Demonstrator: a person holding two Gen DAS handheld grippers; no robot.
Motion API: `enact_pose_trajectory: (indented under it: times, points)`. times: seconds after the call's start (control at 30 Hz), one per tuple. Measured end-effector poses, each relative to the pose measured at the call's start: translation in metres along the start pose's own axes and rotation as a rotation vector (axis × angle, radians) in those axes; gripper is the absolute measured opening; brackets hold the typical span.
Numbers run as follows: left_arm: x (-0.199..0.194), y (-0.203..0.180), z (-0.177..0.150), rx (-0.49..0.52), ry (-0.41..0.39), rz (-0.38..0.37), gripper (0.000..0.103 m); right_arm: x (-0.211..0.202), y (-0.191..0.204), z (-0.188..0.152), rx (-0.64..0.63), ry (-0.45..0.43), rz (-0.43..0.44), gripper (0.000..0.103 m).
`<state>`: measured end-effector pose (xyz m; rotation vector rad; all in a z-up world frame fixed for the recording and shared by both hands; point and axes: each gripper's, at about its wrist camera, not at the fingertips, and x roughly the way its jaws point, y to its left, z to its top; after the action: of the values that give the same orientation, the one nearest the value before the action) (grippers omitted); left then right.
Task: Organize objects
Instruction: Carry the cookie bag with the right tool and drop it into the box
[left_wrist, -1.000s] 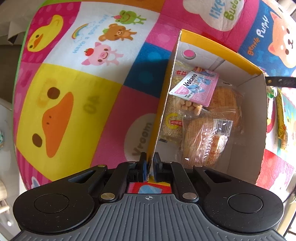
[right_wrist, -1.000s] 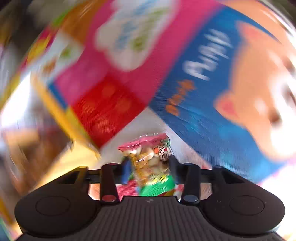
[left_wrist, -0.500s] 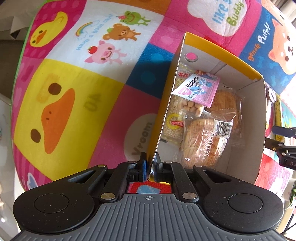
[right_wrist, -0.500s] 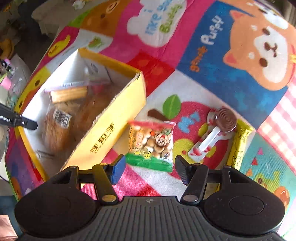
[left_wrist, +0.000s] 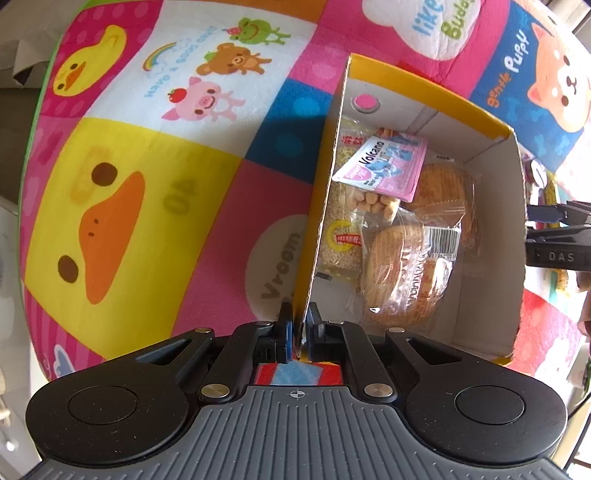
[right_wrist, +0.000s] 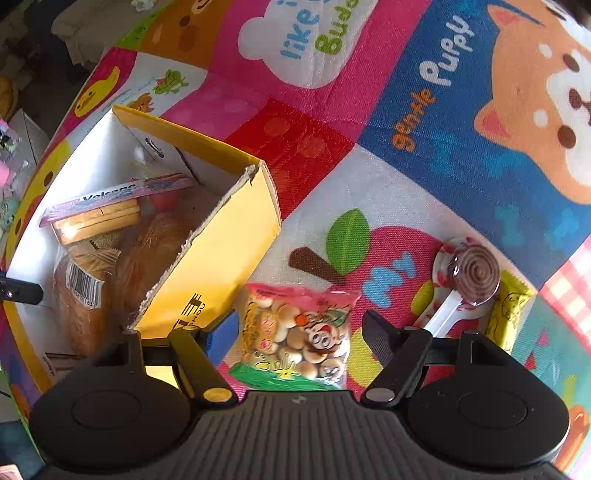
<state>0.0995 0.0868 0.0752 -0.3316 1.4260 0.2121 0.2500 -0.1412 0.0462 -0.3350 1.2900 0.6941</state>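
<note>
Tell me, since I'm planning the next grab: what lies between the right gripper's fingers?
In the right wrist view, the biscuit bag lies flat on the mat between the open right gripper's fingers, neither touching it.

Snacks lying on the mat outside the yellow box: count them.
3. The biscuit bag lies between the open right gripper fingers; the swirl lollipop sits further right, and the yellow wrapped bar beside it. Others may be hidden.
</note>
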Motion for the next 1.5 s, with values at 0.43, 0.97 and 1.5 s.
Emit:
enact_pose_trajectory:
  times: [0.43,0.97,1.5]
  points:
    - [0.002,-0.005,-0.004,0.033,0.012,0.003,0.009,0.008,0.005,-0.010,0.024,0.006,-0.075,0.063]
    - [0.020,-0.063,0.067,0.260,-0.002,-0.045,0.008,-0.156,0.036,-0.132,0.577,-0.004,-0.149,0.054]
    - [0.018,-0.050,0.081,0.313,0.035,-0.180,0.014,-0.242,0.154,-0.109,0.761,-0.080,-0.173,0.054]
